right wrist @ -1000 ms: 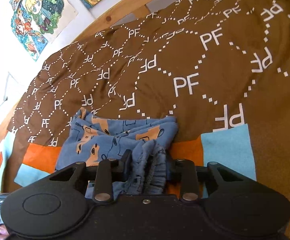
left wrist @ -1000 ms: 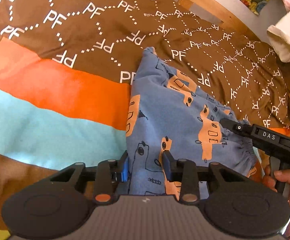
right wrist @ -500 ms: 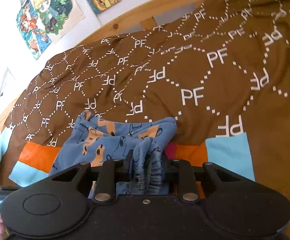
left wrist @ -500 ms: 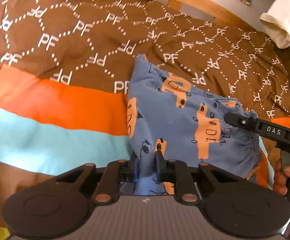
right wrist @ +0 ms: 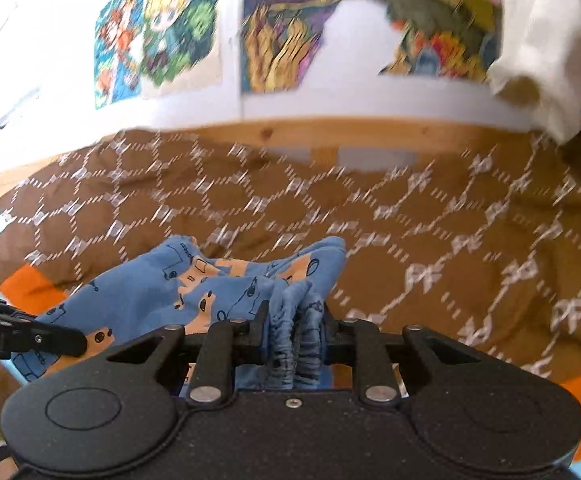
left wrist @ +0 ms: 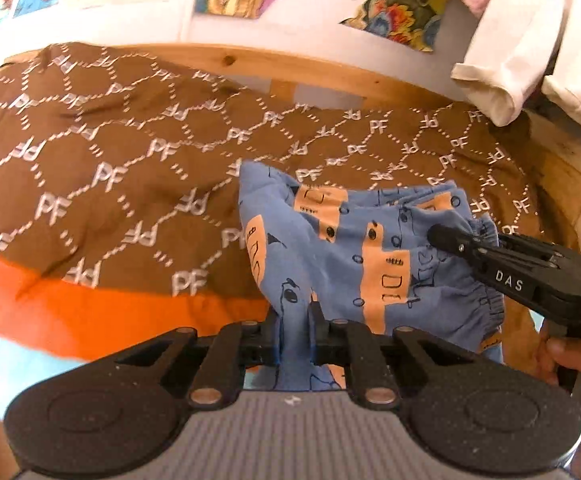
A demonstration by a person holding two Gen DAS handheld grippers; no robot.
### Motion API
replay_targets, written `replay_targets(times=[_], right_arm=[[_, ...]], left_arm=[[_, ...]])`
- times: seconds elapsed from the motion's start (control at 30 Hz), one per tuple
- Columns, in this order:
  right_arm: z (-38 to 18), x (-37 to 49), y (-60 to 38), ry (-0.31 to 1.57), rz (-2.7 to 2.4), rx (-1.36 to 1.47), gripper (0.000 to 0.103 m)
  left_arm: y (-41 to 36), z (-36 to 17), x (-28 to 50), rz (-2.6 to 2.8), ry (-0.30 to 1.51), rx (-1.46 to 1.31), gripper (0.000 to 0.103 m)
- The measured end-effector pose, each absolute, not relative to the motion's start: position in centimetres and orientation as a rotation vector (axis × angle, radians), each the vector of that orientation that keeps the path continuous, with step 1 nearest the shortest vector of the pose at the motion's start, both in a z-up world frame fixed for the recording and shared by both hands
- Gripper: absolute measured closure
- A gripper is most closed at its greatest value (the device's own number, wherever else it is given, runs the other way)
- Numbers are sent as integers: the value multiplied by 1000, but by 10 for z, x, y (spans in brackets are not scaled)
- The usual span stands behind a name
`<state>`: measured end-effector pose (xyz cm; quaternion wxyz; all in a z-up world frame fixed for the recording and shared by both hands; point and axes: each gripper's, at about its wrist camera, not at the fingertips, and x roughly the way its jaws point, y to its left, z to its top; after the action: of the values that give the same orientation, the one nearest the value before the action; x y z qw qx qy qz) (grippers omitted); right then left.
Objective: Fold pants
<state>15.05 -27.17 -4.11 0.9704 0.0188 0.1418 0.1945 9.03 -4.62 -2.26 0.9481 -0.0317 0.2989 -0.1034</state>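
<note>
Two handheld grippers lift blue pants [left wrist: 354, 248] off a brown bedspread [left wrist: 102, 168], with the wooden bed rail [left wrist: 290, 64] and wall posters [right wrist: 158, 32] at 12 o'clock. The left gripper [left wrist: 293, 332] is clenched on a thin fold of the pants at the 6 o'clock edge of its view; the right gripper [right wrist: 293, 336] is clamped on the bunched elastic waistband. In the left view the right gripper comes in from 3 o'clock, the waistband gathered at its tip. The far end of the pants appears to rest on the bedspread toward 12 o'clock.

The risks look plain. The left grip holds little cloth, so a sharp tug could pull it free and drop that corner. The right grip takes several layers; uneven pulling may leave the fold crooked or bunched. Dragging the far end across the bedspread could rumple both fabrics.
</note>
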Motion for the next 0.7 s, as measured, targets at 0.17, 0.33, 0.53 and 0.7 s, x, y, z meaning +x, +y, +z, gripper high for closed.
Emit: replay_targets(times=[0.17, 0.33, 0.53, 0.7], right_arm=[[-48, 177, -284, 275, 339, 26, 80], [-77, 207, -286, 370, 326, 21, 79], [-80, 205, -285, 361, 300, 12, 63], [-74, 192, -293, 357, 242, 57, 16]], left_arm=[[-48, -48, 123, -232, 653, -138, 89], [-45, -71, 136, -201, 711, -173, 87], [-43, -69, 130, -174, 724, -157, 66], [-43, -61, 117, -165, 734, -152, 25]])
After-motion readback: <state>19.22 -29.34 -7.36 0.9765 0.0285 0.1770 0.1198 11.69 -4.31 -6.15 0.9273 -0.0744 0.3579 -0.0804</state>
